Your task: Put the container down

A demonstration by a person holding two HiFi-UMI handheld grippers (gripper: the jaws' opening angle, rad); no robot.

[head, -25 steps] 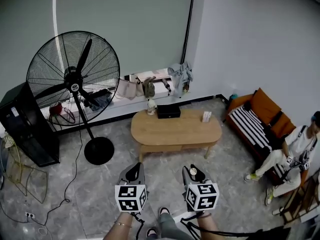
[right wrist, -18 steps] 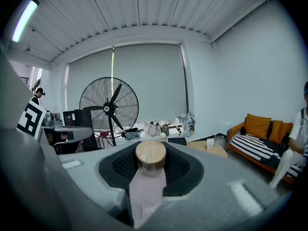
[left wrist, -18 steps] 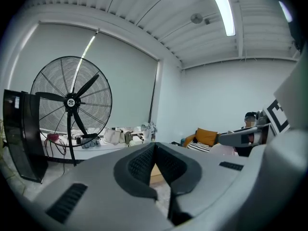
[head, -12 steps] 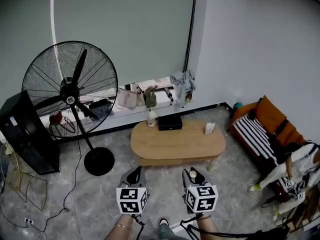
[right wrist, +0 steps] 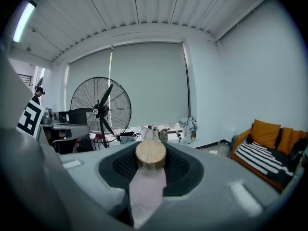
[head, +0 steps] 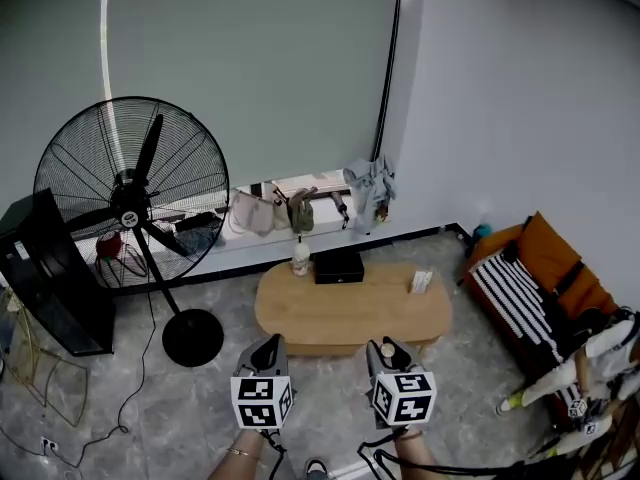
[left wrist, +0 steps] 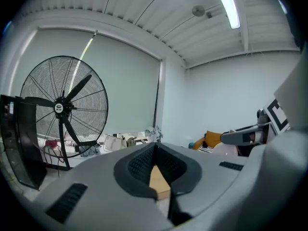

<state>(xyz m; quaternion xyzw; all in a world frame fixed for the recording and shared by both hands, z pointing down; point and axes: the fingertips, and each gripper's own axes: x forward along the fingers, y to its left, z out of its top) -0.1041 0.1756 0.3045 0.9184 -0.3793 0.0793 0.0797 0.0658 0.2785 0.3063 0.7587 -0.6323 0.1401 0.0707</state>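
The container (right wrist: pixel 147 189) is a pale, translucent bottle with a round wooden lid (right wrist: pixel 150 155). My right gripper (right wrist: pixel 150 150) is shut on it, and the lid stands just above the dark pads. From the head view, the lid (head: pixel 387 348) shows at the tip of the right gripper (head: pixel 389 352), low in the middle. Beside it, the left gripper (head: pixel 268 348) holds nothing and its tips meet. In the left gripper view the left gripper (left wrist: pixel 155 149) has its pads touching at the tip. Both grippers point at the oval wooden table (head: pixel 350 313).
On the table stand a black box (head: pixel 338 265), a small bottle (head: pixel 300 257) and a white item (head: pixel 421 281). A big floor fan (head: pixel 130 208) and black cabinet (head: pixel 45 273) stand left. An orange sofa (head: pixel 535 268) with a seated person (head: pixel 585 363) is right.
Both grippers have travelled forward toward the table, which sits lower and slightly larger in the head view. The right gripper keeps its hold on the container.
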